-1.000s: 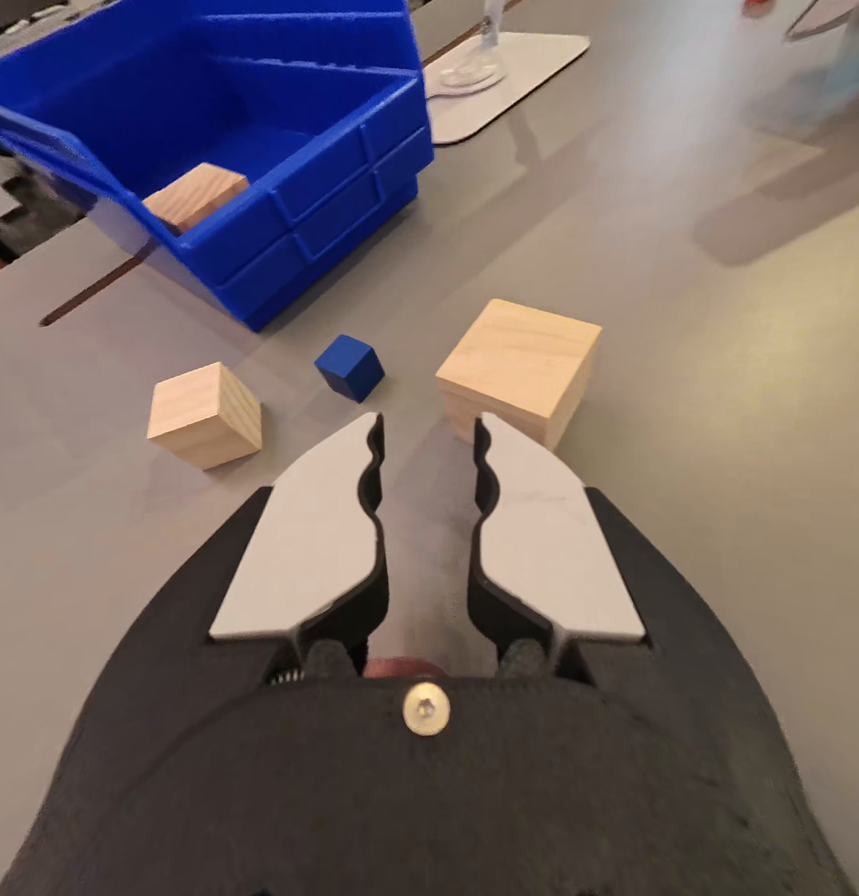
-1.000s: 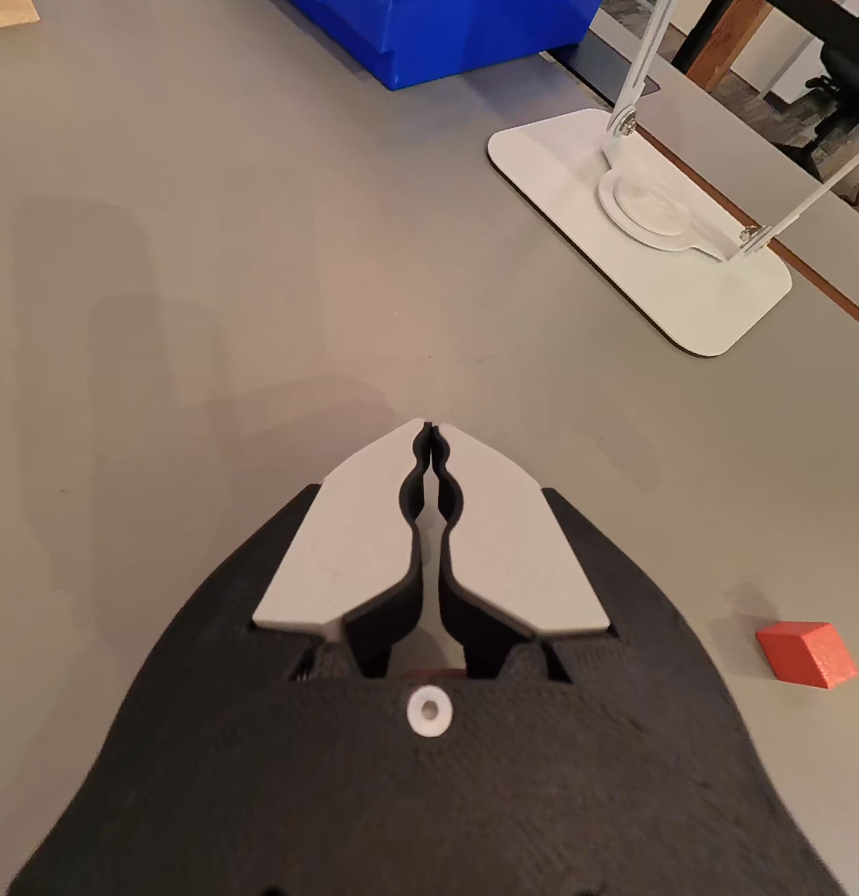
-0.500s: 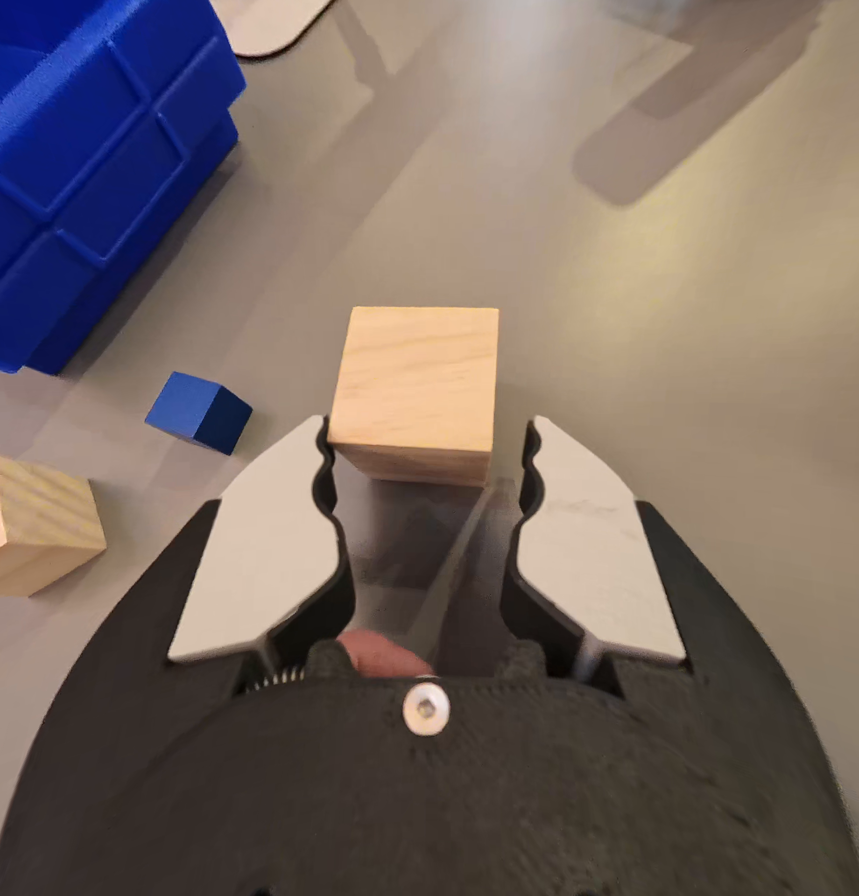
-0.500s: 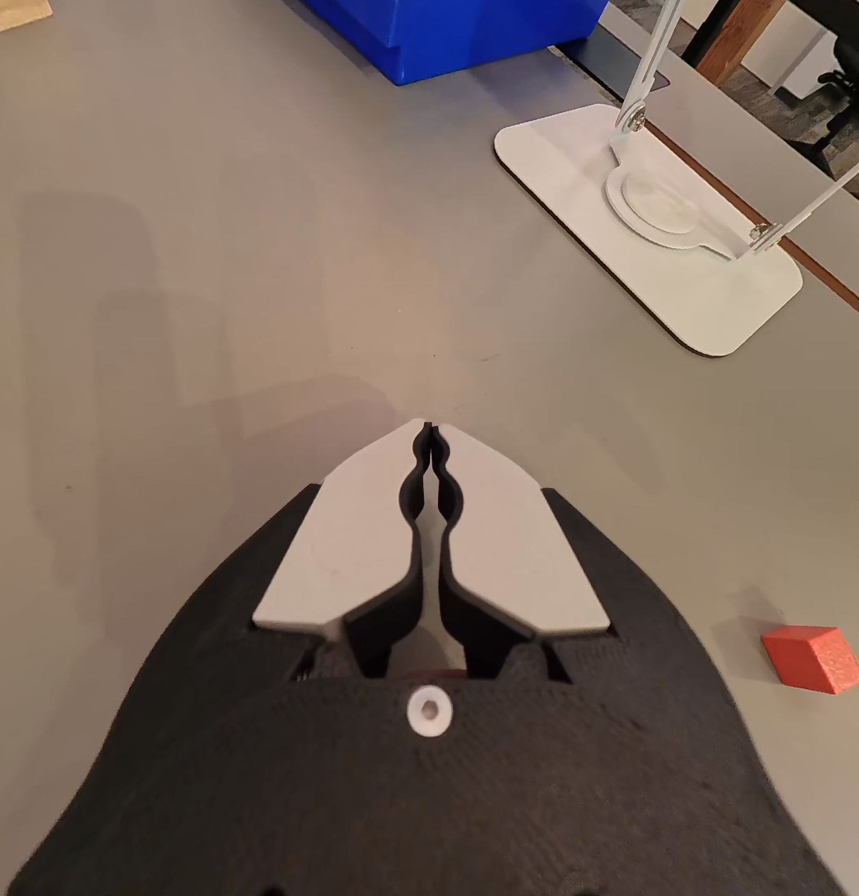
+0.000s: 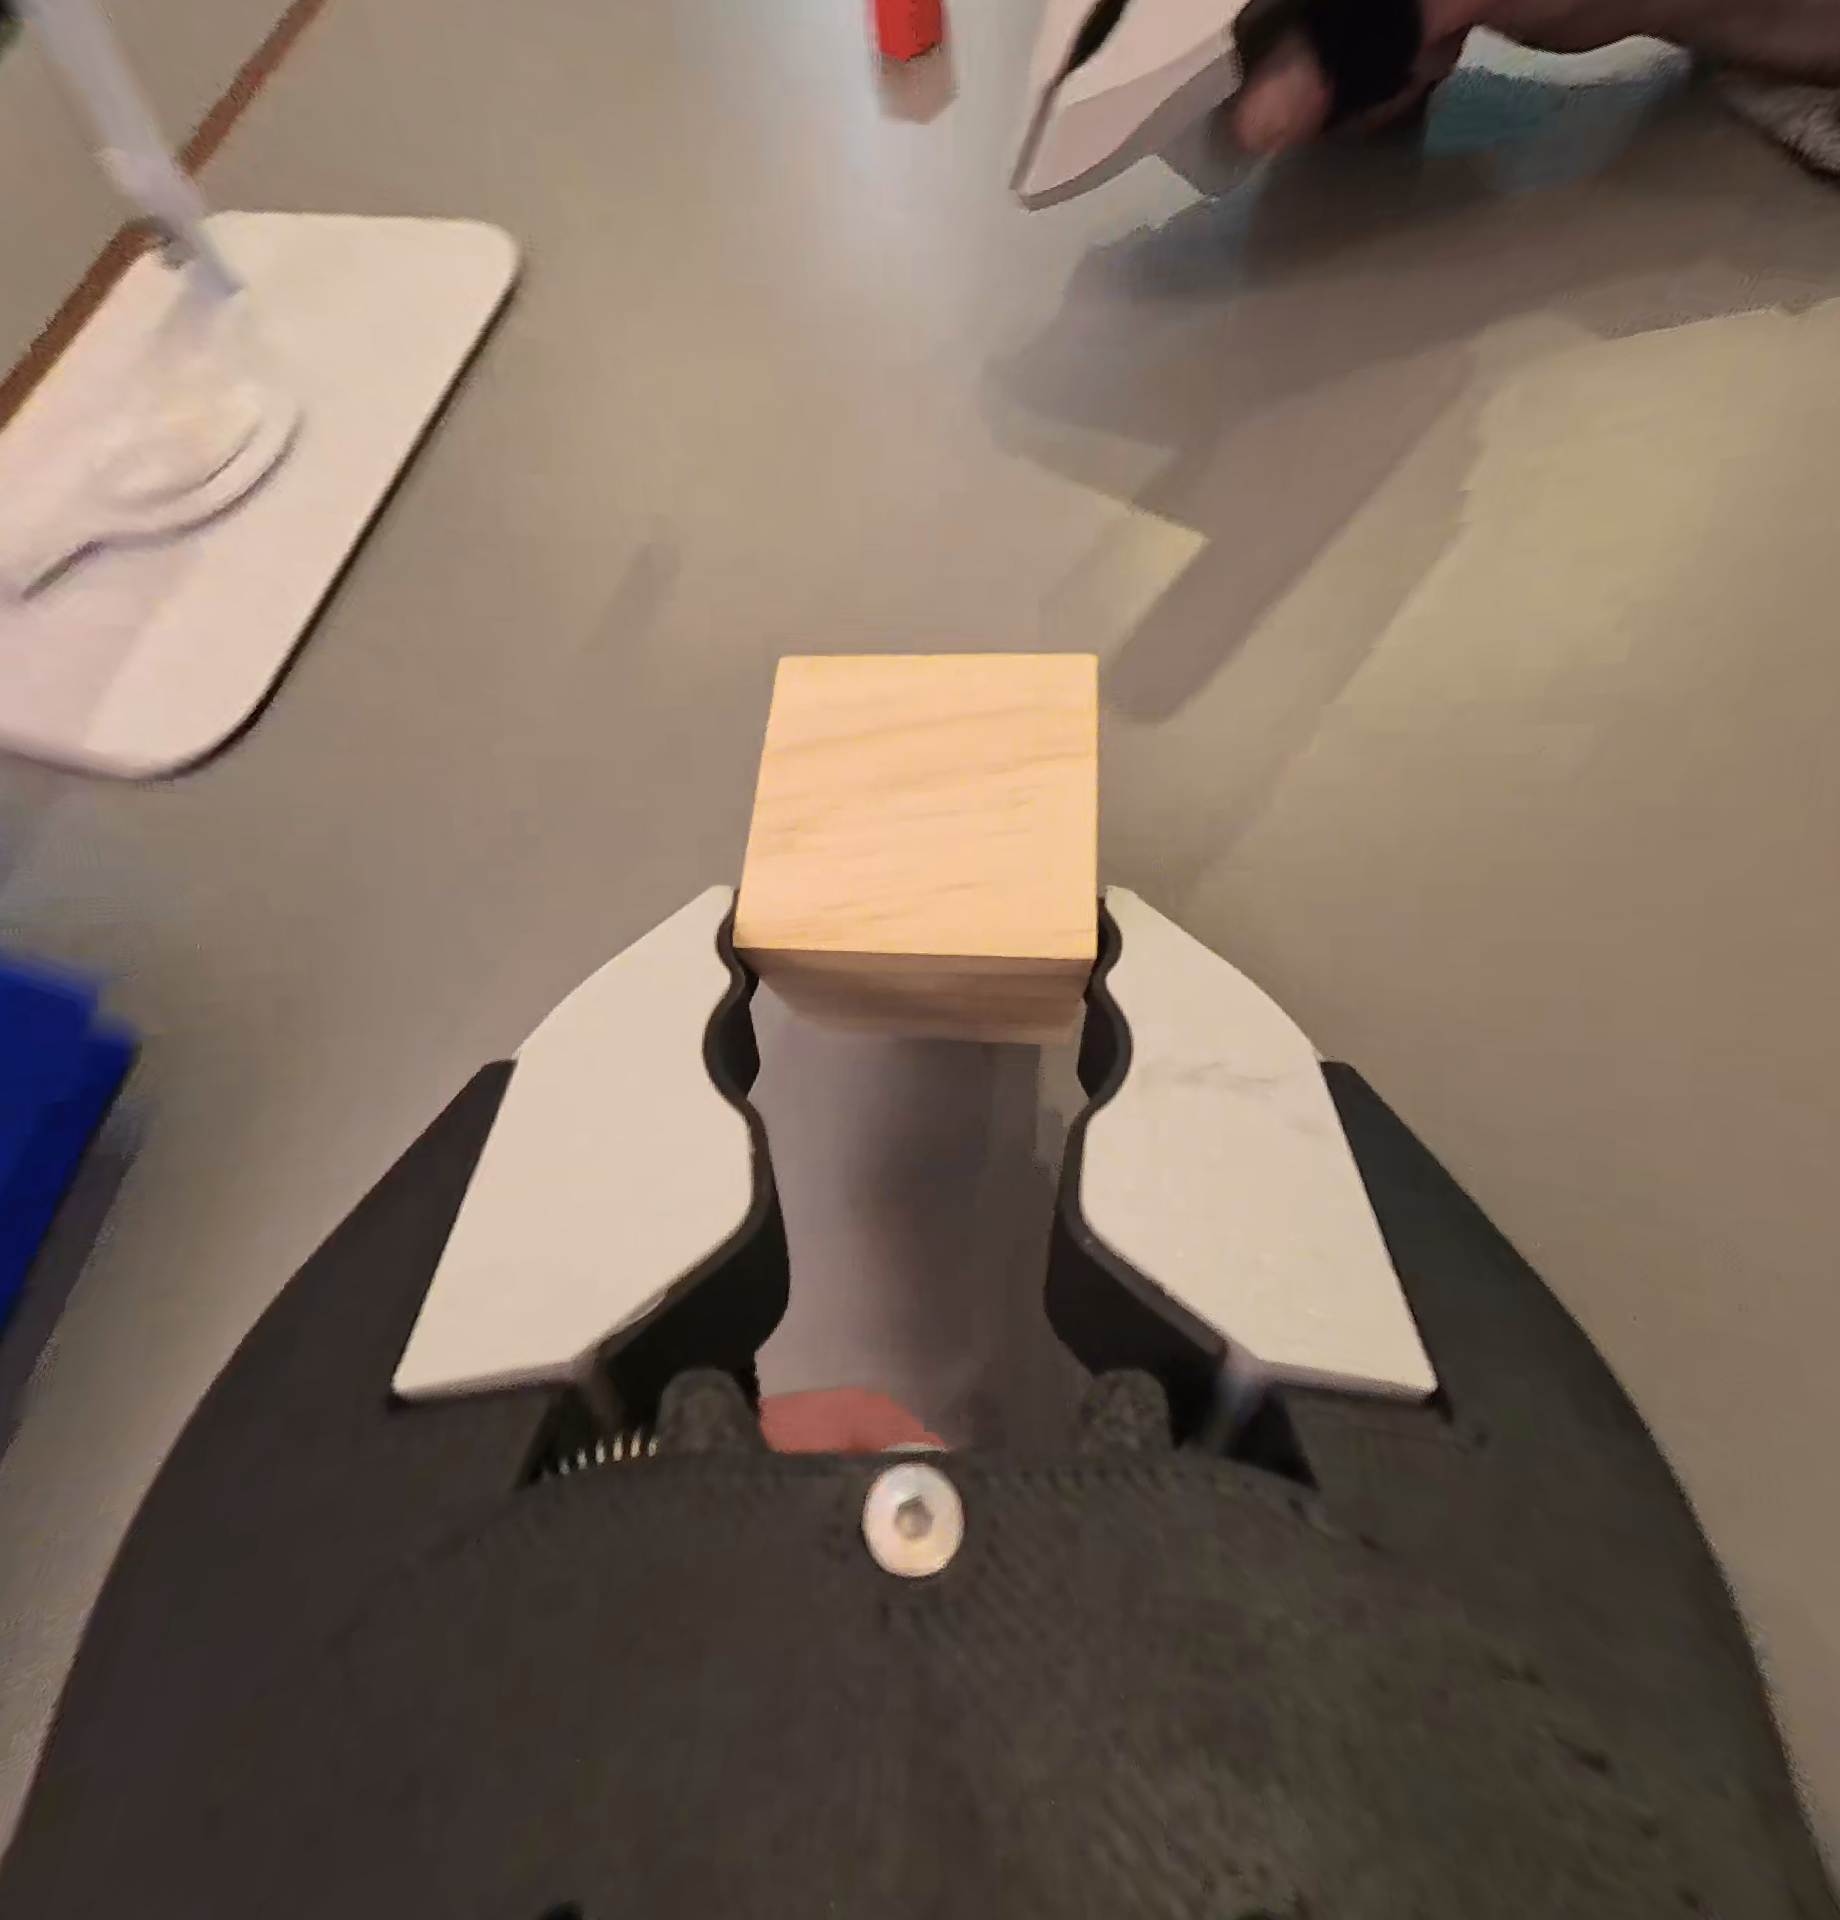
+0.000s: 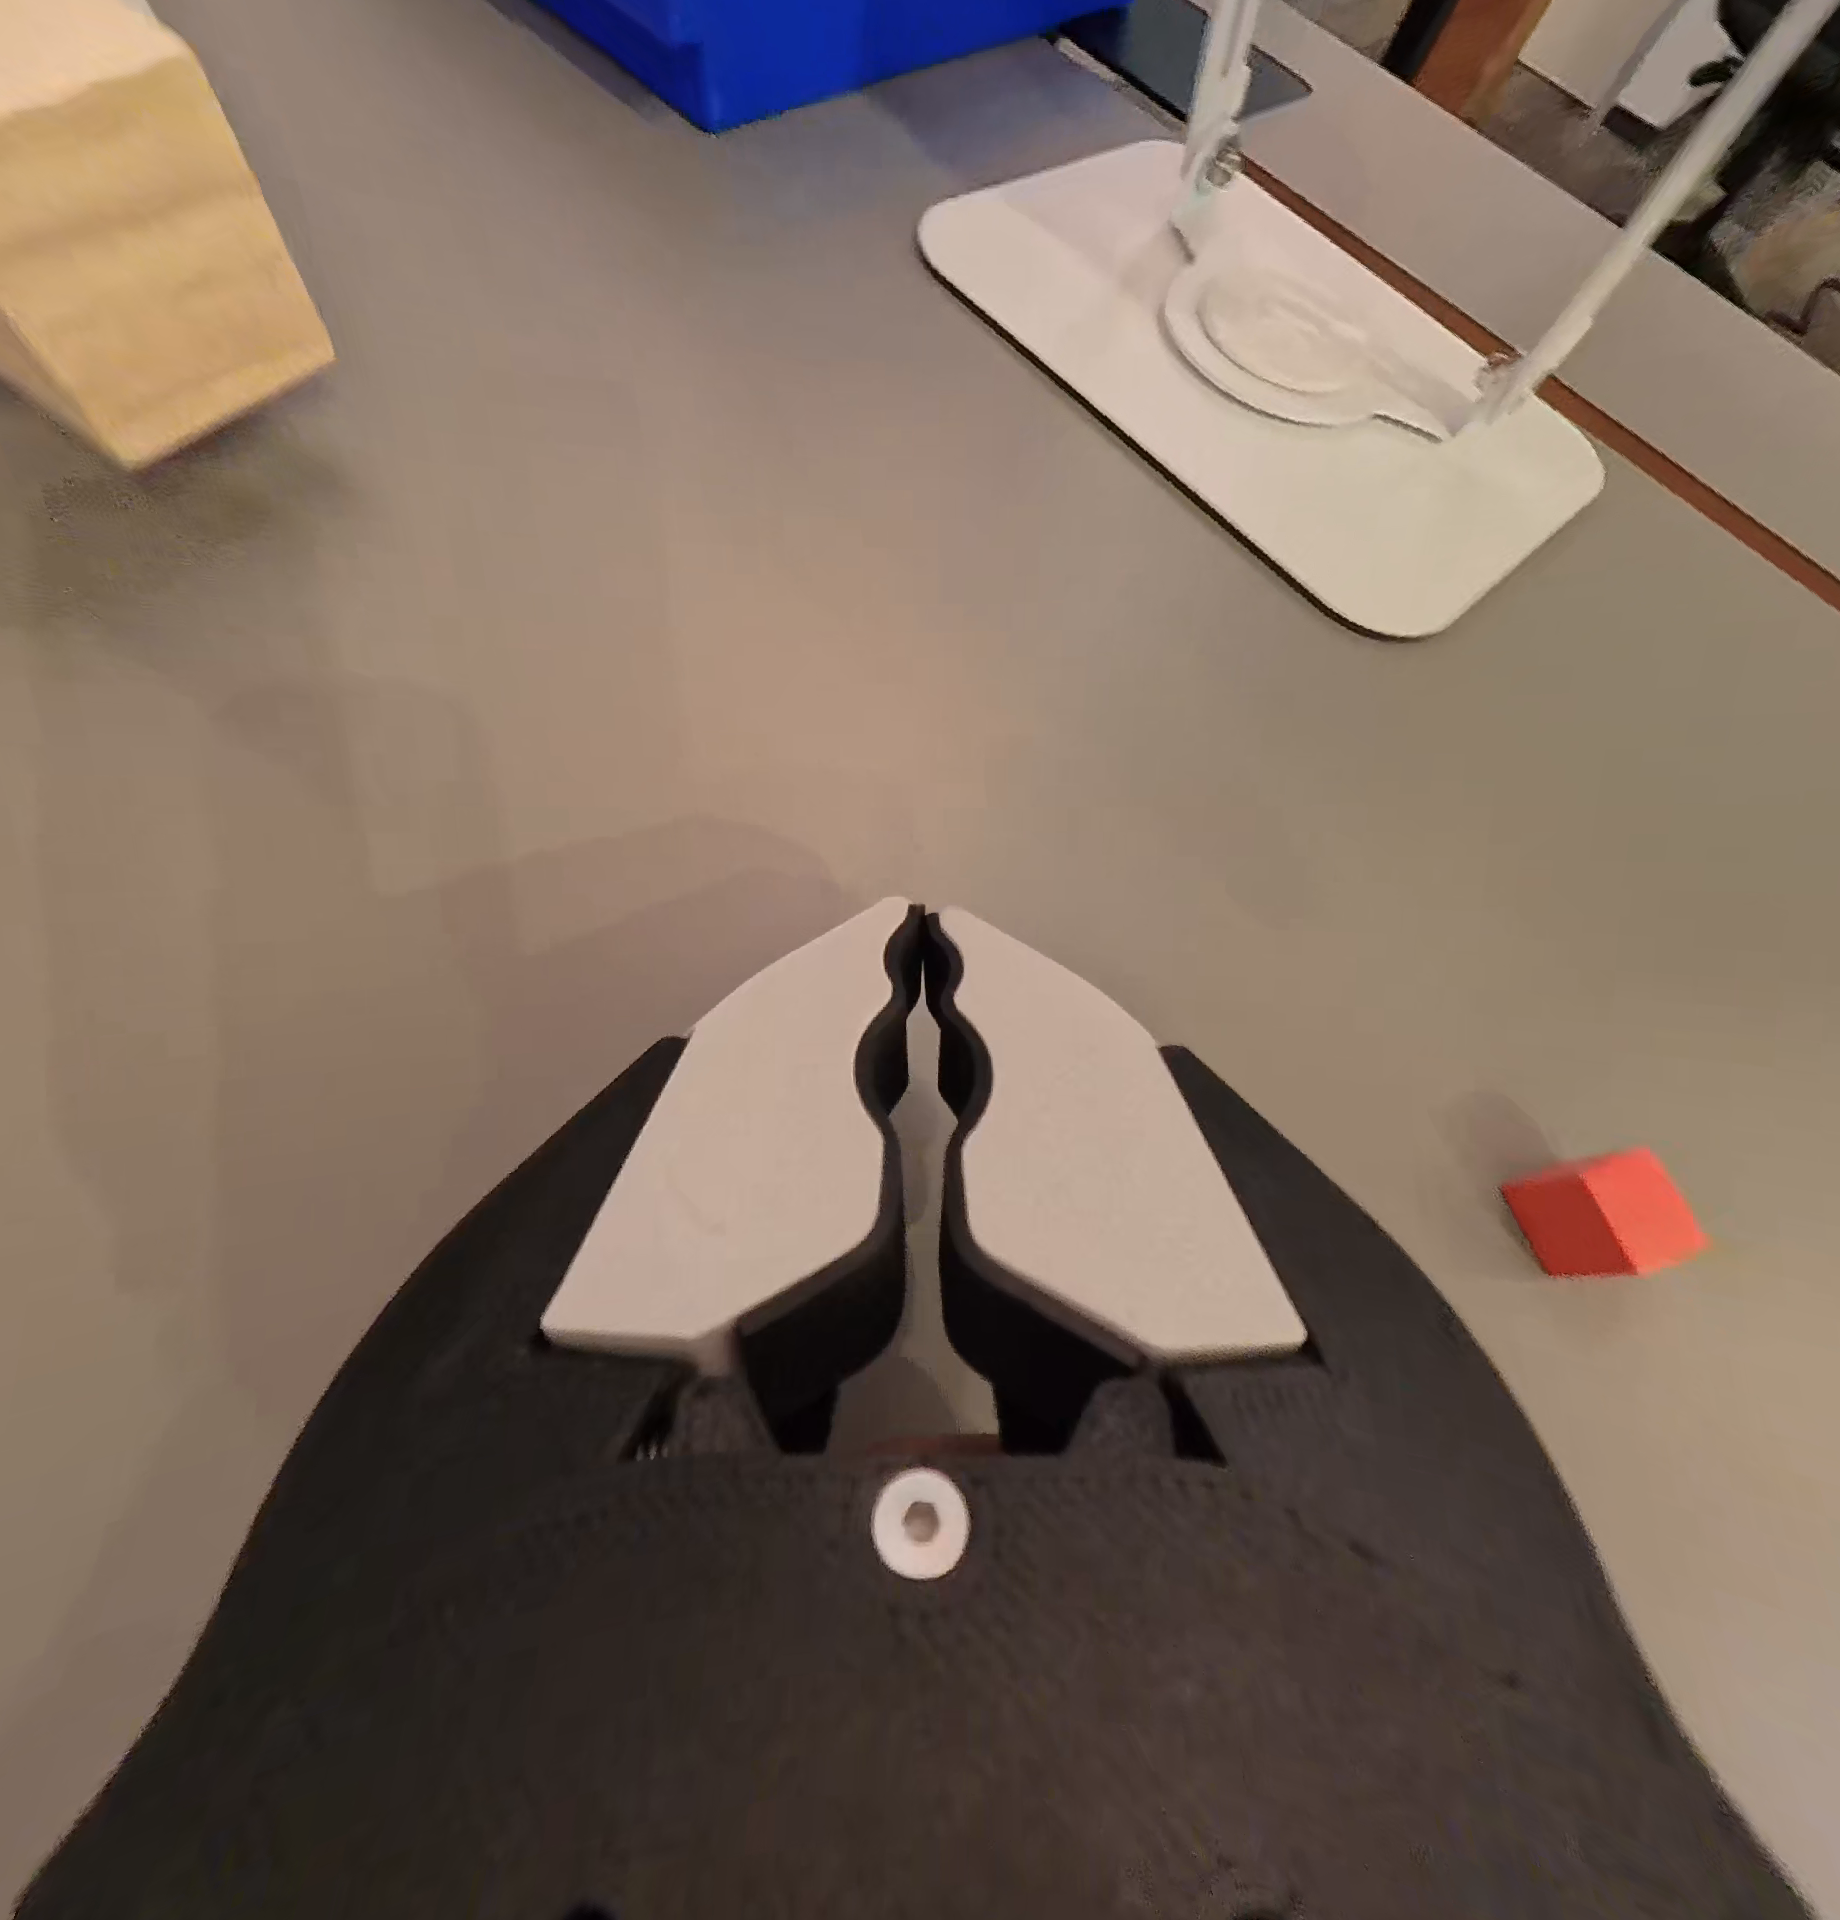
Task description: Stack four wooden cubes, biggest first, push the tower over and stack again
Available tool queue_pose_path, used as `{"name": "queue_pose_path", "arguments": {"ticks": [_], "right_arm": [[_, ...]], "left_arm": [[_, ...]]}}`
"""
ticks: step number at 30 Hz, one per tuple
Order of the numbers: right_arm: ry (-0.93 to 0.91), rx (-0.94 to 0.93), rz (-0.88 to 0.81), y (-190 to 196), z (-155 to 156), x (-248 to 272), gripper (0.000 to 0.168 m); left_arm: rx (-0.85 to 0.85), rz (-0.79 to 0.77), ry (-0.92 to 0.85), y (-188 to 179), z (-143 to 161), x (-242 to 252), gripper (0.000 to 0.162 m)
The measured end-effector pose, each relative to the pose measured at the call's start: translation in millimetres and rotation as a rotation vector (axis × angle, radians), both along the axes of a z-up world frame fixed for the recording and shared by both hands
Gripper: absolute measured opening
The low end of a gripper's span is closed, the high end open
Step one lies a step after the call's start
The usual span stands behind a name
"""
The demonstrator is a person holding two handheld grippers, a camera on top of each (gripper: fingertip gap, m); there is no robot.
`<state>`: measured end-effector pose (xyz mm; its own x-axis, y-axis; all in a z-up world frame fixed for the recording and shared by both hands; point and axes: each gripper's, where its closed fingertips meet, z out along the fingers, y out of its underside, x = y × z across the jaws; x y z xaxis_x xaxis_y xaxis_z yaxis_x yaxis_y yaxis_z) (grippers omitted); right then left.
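My left gripper (image 5: 918,914) is shut on the big wooden cube (image 5: 921,800); both pads press on its near side faces. The cube also shows at the top left of the right wrist view (image 6: 116,260), seemingly just above the grey table (image 6: 687,675). My right gripper (image 6: 921,914) is shut with nothing between its fingers and hovers over bare table. It also shows at the top right of the left wrist view (image 5: 1092,114), held by a hand. No other wooden cubes are in view.
A small red cube (image 6: 1602,1210) lies on the table right of my right gripper; it also shows far off in the left wrist view (image 5: 908,26). A white stand base (image 6: 1280,395) with thin legs stands at the back right. A blue bin (image 6: 791,42) is at the far edge. Left tips to right tips: about 20 cm. My right tips are roughly 25 cm from the white stand base (image 6: 1280,395). It is also in sight in the left wrist view (image 5: 259,405).
My left gripper opened, moved around the big wooden cube, then closed on it and swung right, away from the blue bin and other cubes. My right gripper stayed shut and hardly moved.
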<state>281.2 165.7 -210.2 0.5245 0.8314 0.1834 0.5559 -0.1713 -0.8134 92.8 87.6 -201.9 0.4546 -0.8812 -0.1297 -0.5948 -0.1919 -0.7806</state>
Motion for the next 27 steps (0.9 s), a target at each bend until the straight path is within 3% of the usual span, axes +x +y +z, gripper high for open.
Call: {"name": "queue_pose_path", "arguments": {"ticks": [5,11,14,15,17,21,24,27], "right_arm": [[0.027,-0.006,-0.029,7,3,16,0.000],[0.018,0.000,-0.014,5,2,15,0.000],[0.027,-0.003,-0.009,5,3,15,0.000],[0.030,-0.003,-0.008,5,4,15,0.000],[0.031,-0.003,-0.007,4,4,15,0.000],[0.018,-0.005,-0.005,4,2,14,0.000],[0.015,-0.004,-0.007,5,2,14,0.000],[0.011,-0.008,-0.008,5,1,14,0.000]], "left_arm": [[0.002,-0.177,-0.013,5,-2,85,0.060],[-0.062,-0.233,0.005,5,-20,104,0.061],[-0.063,-0.164,0.021,4,-22,87,0.097],[-0.042,-0.125,0.011,6,-17,74,0.109],[0.018,-0.031,-0.001,9,-5,37,0.110],[0.148,0.269,-0.040,20,33,-88,0.093],[0.248,0.637,-0.093,30,61,-214,0.080],[0.217,0.866,-0.102,29,52,-308,0.075]]}}
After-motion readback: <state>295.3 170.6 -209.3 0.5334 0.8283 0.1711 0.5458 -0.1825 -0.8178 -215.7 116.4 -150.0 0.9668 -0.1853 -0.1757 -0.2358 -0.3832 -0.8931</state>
